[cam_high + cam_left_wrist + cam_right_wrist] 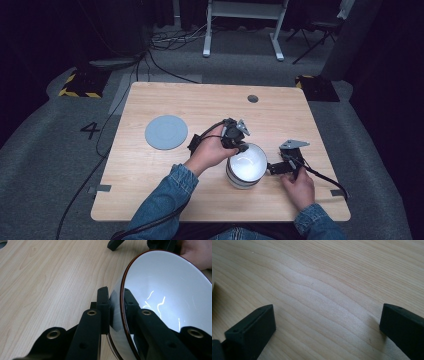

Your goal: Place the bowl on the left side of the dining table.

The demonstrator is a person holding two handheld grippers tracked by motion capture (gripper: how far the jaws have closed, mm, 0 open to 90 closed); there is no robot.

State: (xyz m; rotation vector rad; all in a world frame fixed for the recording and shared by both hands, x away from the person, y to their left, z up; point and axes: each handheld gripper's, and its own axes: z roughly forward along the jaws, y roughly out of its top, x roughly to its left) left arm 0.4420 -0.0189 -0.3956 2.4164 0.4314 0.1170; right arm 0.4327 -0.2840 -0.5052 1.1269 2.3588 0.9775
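A white bowl (247,164) with a dark brown rim stands on the wooden table (200,105), near the front and right of centre. My left gripper (241,146) comes over the bowl's far left edge. In the left gripper view the bowl (165,290) has its rim clamped by the left gripper (115,291), one jaw outside the wall and one inside. My right gripper (274,168) lies on the table just right of the bowl and points at it. In the right gripper view the right gripper (327,315) is open wide over bare wood, with nothing between its jaws.
A flat grey plate (166,132) lies on the left part of the table. A round cable hole (253,98) sits near the far edge. A table frame and cables are on the floor beyond. Both forearms in denim sleeves come in from the front edge.
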